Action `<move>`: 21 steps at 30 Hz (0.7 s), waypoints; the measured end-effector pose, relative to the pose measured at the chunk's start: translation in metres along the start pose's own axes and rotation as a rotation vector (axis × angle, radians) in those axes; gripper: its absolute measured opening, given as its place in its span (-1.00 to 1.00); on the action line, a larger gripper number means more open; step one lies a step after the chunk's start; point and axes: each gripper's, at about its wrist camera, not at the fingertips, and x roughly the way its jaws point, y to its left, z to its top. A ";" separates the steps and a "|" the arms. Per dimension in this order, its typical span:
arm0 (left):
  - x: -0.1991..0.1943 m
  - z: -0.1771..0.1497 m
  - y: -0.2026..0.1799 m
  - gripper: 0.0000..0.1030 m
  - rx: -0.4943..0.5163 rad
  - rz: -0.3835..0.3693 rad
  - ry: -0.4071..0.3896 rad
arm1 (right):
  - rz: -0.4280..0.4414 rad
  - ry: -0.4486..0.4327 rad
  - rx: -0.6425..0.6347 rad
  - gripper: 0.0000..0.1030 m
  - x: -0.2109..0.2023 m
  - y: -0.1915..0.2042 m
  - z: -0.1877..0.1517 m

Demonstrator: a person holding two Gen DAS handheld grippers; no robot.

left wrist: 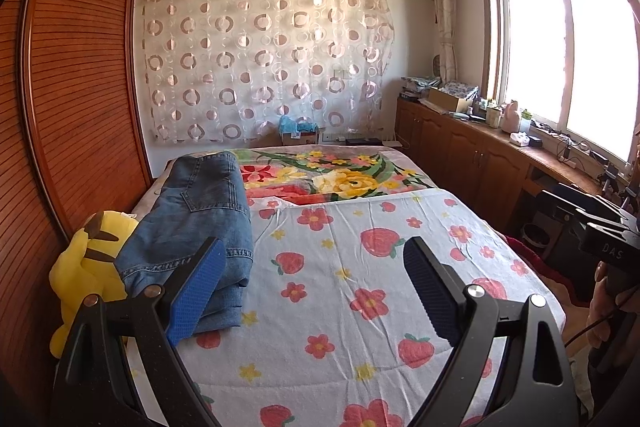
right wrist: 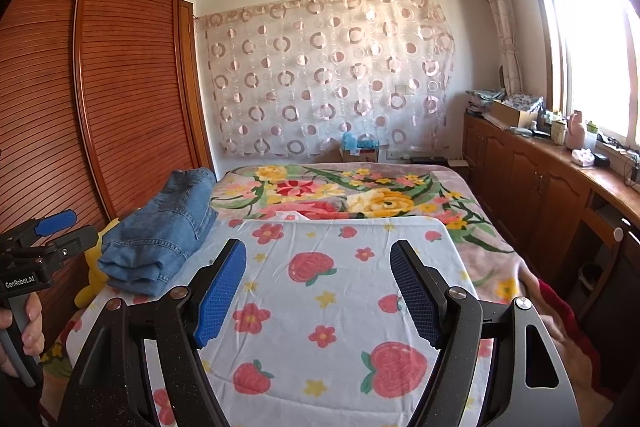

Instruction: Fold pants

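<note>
Folded blue jeans [left wrist: 196, 223] lie in a stack on the left side of the bed, partly over a yellow plush toy; they also show in the right wrist view [right wrist: 168, 227]. My left gripper [left wrist: 316, 279] is open and empty, held above the strawberry-print sheet [left wrist: 360, 267], its left pad in front of the near end of the jeans. My right gripper [right wrist: 318, 279] is open and empty above the same sheet [right wrist: 320, 307], to the right of the jeans. The left gripper also shows at the left edge of the right wrist view [right wrist: 60, 231].
A yellow plush toy [left wrist: 88, 267] sits at the bed's left edge beside a wooden slatted wardrobe [left wrist: 80, 87]. A floral blanket [left wrist: 340, 175] covers the far half of the bed. Wooden cabinets with clutter [left wrist: 480, 147] run along the right under the window.
</note>
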 end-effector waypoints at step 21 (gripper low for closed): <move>-0.001 0.003 -0.004 0.76 -0.004 -0.001 -0.005 | 0.004 -0.009 -0.002 0.48 -0.004 -0.003 0.001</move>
